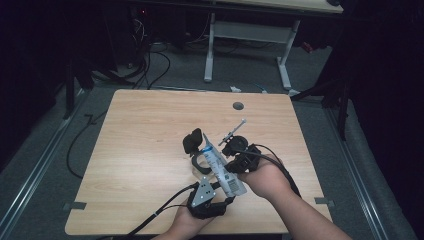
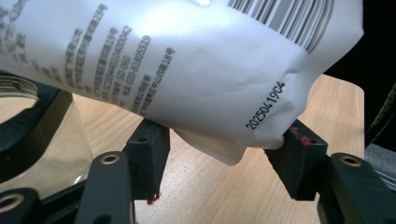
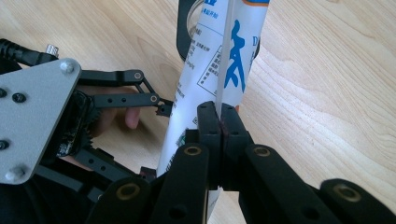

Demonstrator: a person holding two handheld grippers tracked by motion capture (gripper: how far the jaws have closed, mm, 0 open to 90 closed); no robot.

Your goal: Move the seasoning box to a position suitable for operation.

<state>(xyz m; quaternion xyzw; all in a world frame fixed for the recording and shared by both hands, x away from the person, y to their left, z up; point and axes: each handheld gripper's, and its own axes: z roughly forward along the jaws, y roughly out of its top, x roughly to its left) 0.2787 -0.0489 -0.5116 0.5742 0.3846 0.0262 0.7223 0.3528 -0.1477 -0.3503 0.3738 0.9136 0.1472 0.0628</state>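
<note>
1. Right gripper view: the fingers of the right gripper (image 3: 218,114) are seen shut on the thin flat seam of a white pouch (image 3: 233,70) with blue print, held above the worktop (image 3: 327,93).
2. In the left gripper view, the fingers of the left gripper (image 2: 219,140) are seen partly apart about the pouch's lower end. Both pads (image 2: 150,135) lie against it; whether they press cannot be told.
3. A slip is judged the first risk. Very little of the seam is gripped by the right fingers, and a tug from the left could pull it free.
4. The left fingers appear to have taken little more than a corner. If they are closed there, the pouch could be squeezed out sideways instead of held.
5. A clear vessel (image 2: 70,140) in a black ring stands just beside the left fingers. It could be knocked by the pouch or the gripper, and anything pressed from the pouch could miss it.
6. The pouch's far end is cut off in both gripper views, so it cannot be told whether it is sealed or open.
7. In the high view, the black holder (image 1: 192,142) and a thin metal rod (image 1: 235,130) near the right gripper are too small to be made out. The room beyond the worktop is lost in darkness.
</note>
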